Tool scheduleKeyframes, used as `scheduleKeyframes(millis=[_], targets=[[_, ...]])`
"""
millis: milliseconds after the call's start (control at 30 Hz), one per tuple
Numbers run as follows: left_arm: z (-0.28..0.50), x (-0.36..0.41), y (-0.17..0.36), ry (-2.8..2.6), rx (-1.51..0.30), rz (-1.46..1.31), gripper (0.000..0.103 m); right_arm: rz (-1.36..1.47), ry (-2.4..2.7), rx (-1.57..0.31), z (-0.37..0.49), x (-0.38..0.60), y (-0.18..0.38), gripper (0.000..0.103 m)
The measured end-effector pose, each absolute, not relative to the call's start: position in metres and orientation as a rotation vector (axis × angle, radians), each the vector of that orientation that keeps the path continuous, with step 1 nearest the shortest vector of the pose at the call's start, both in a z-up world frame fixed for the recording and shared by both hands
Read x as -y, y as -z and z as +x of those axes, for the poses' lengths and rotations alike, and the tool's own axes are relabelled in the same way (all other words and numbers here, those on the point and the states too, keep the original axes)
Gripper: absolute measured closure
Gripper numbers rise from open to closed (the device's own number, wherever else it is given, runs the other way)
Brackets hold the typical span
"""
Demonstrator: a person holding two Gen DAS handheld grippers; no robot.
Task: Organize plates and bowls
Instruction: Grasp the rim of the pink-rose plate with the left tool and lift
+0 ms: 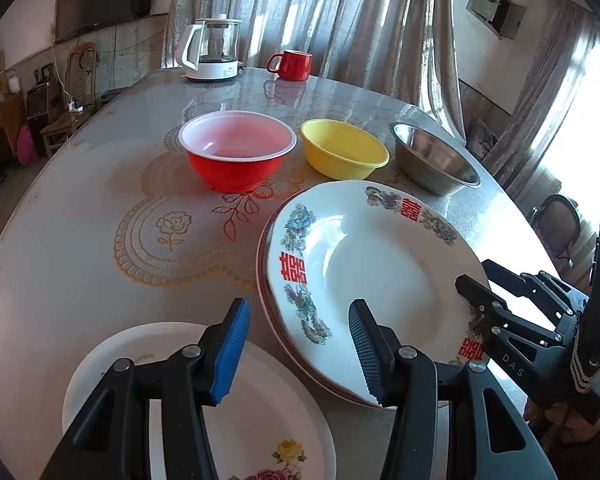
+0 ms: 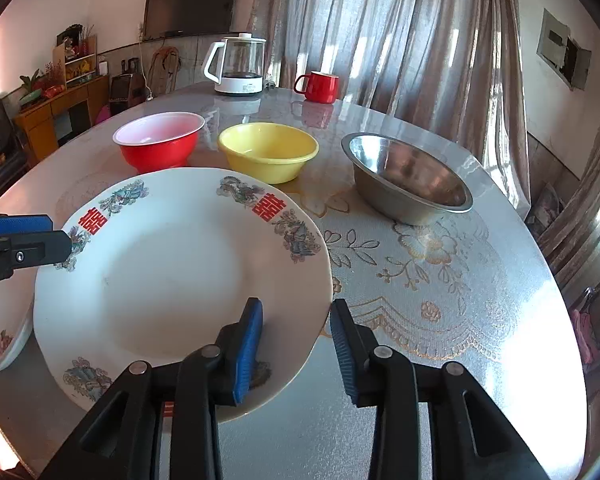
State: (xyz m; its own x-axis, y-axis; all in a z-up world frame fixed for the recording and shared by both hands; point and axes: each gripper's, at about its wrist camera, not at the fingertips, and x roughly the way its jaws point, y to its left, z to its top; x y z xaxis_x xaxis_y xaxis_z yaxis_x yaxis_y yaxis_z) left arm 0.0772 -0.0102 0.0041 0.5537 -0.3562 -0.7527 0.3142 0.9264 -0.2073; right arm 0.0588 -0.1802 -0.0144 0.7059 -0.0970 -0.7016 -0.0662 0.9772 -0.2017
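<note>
The left gripper hung over the table with its jaws apart and nothing between them; under its left finger lay a white plate with flowers; its right finger stood over the near rim of the dragon-patterned plate, which rested on another plate; the right gripper reached that plate's far right rim; beyond stood a red bowl, a yellow bowl and a steel bowl in a row; farther back, a kettle and red mug.

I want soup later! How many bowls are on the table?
3, in a row across the table: red bowl at the left, yellow bowl in the middle, metal bowl at the right.
</note>
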Motion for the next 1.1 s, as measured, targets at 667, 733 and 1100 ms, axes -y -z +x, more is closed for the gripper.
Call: scheduleKeyframes(millis=[667,733,1100], targets=[[0.059,-0.034,-0.01,0.224,-0.859,-0.1,0.023,-0.124,-0.011,-0.769,0.049,0.184,0.001,0.056],[0.056,-0.037,-0.009,0.215,-0.86,-0.105,0.022,-0.071,-0.057,-0.765,0.045,0.185,-0.004,0.056],[0.049,-0.061,-0.007,0.165,-0.857,-0.13,0.022,0.17,-0.404,-0.774,0.035,0.172,-0.025,0.056]])
